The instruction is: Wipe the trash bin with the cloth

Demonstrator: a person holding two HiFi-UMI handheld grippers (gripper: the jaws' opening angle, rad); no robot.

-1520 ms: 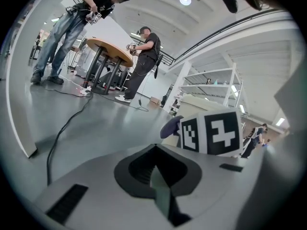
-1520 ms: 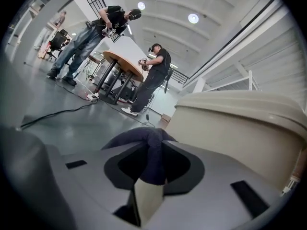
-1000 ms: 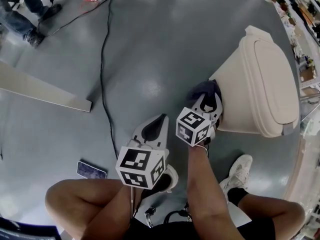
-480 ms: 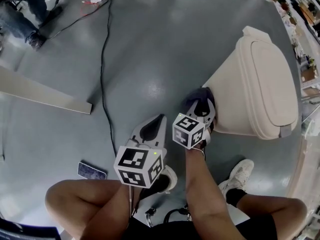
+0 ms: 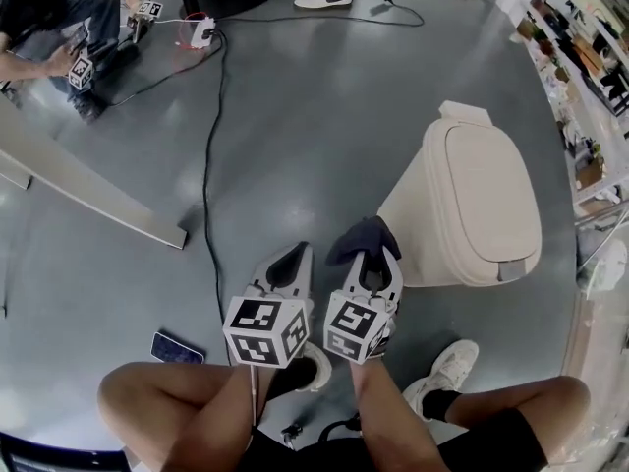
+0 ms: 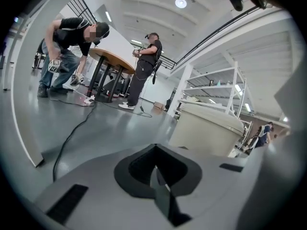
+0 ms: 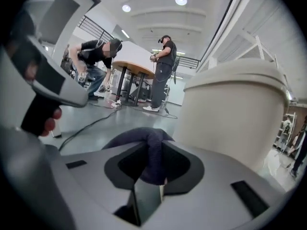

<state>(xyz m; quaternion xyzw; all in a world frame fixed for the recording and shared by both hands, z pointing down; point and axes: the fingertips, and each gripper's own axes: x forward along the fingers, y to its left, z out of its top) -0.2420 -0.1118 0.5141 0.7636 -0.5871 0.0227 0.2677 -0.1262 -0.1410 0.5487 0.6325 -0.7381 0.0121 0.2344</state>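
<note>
The beige lidded trash bin [image 5: 472, 200] stands on the grey floor to the right; it also shows in the left gripper view [image 6: 206, 131] and close on the right in the right gripper view [image 7: 235, 114]. My right gripper [image 5: 376, 256] is shut on a dark cloth [image 5: 361, 238], whose fold bulges from between the jaws [image 7: 152, 152]. The cloth sits just left of the bin's side wall, and I cannot tell whether they touch. My left gripper [image 5: 298, 254] hangs beside the right one, shut with nothing in it [image 6: 154, 147].
A black cable [image 5: 206, 146] runs across the floor ahead on the left. A phone [image 5: 177, 348] lies near my left knee, and a long white panel [image 5: 88, 195] lies at far left. A person [image 5: 39, 18] crouches at top left. Shelves [image 5: 590, 116] line the right edge.
My right gripper, still holding the cloth, has drawn back down and left from the bin's side wall. The left gripper stayed beside it, and the head view tilted up.
</note>
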